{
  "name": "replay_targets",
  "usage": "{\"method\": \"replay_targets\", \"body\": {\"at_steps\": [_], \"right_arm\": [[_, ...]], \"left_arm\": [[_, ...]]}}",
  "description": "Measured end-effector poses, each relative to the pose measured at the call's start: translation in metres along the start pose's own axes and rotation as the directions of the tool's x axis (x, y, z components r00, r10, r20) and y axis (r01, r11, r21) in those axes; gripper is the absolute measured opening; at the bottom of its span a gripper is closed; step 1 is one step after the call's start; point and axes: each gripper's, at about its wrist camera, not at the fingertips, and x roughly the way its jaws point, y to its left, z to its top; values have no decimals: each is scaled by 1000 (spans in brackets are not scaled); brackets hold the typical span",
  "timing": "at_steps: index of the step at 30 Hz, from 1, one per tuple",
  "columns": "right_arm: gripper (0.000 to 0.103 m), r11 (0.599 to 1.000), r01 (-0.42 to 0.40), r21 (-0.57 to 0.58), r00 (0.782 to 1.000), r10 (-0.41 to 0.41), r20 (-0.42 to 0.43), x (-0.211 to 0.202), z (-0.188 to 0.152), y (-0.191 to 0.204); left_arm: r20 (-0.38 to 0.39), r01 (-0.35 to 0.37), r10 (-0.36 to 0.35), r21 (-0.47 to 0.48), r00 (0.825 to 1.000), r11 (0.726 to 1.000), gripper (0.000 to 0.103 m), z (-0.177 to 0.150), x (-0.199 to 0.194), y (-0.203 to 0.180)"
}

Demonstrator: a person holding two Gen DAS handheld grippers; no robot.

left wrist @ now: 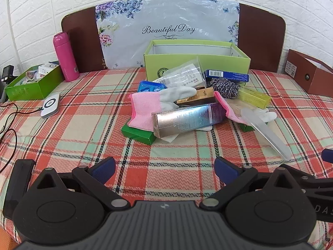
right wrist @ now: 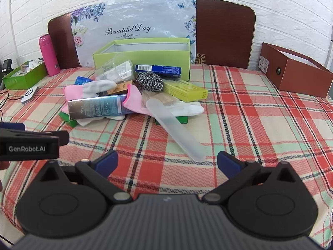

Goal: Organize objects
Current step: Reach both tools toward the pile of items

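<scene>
A heap of small goods lies mid-table before an open light-green box [left wrist: 195, 61] [right wrist: 143, 59]. In the heap are a shiny long carton [left wrist: 187, 119] [right wrist: 95, 107], pink-and-white gloves [left wrist: 145, 104] [right wrist: 187, 108], a steel scourer [left wrist: 223, 86] [right wrist: 149, 81], a blue carton [left wrist: 226, 75] [right wrist: 158, 69], a yellow-green carton [left wrist: 255, 97] [right wrist: 187, 91], a clear cup [left wrist: 185, 74] [right wrist: 114, 68] and a frosted long case [left wrist: 264, 130] [right wrist: 174, 127]. My left gripper [left wrist: 165, 167] stands open near the table's front edge, short of the heap. My right gripper [right wrist: 167, 162] is open too, just short of the case's near end.
A pink flask [left wrist: 65, 57] [right wrist: 49, 55], a green tray [left wrist: 33, 84] [right wrist: 22, 77] of small items and a white gadget [left wrist: 50, 105] with a black cable sit at the left. A brown box [left wrist: 310, 74] [right wrist: 291, 68] stands at the right. Plaid cloth covers the table.
</scene>
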Motion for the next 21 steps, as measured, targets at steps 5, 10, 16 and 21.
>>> {"method": "replay_targets", "body": {"at_steps": [5,10,16,21], "right_arm": [[103,1000,-2,2,1000,2,1,1,0,0],[103,1000,-8,11,1000,8,-1,4,1,-1],[103,1000,-8,25,1000,8,1,5,1,-4],[103,1000,-9,24,1000,10,-4,7,1,-4]], "left_arm": [[-3,4,-4,5,1000,1000,103,1,2,0],[-1,4,-4,2,1000,1000,103,0,2,0],[-5,2,-2,19,1000,1000,103,0,4,-3],[6,14,-14,34,1000,999,103,0,3,-5]]}}
